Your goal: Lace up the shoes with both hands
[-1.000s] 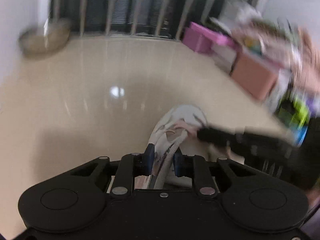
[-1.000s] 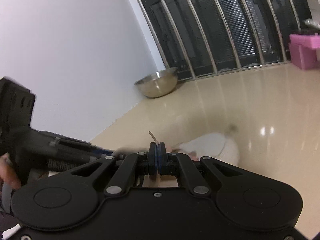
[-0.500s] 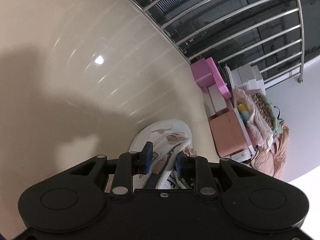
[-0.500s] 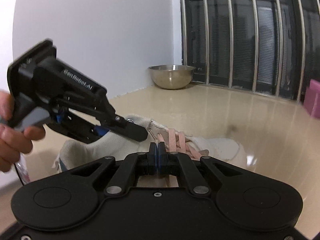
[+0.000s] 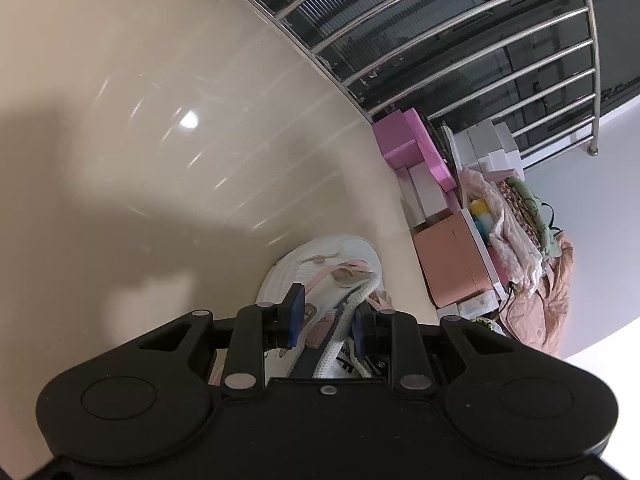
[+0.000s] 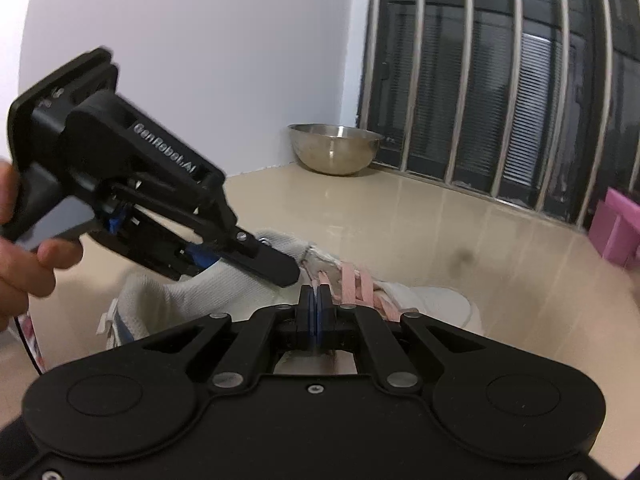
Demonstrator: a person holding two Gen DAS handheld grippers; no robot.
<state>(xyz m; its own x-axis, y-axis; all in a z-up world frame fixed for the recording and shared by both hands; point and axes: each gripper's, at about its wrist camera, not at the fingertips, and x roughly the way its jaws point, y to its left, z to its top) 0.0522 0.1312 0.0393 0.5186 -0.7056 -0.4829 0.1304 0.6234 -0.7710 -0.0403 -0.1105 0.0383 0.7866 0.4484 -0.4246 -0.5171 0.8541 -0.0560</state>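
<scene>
The right gripper [image 6: 319, 304] is pinched tight on the pink lace [image 6: 352, 284]. The left gripper [image 5: 326, 314] has its fingers apart over the white shoe [image 5: 320, 264], which sits on the shiny floor [image 5: 160, 160]. Far off stands a metal bowl [image 6: 334, 152].

Shiny cream floor [image 5: 168, 128] all round. A steel bowl [image 6: 334, 148] sits in the corner where the white wall [image 6: 200, 40] meets the barred window [image 6: 500, 80]. Pink boxes [image 5: 404, 140] and bundled fabric [image 5: 516, 216] line the floor's far edge.

Right hand-held gripper [image 6: 319, 307], pads together, at pink lace [image 6: 352, 285] of white shoe [image 6: 436, 300]
</scene>
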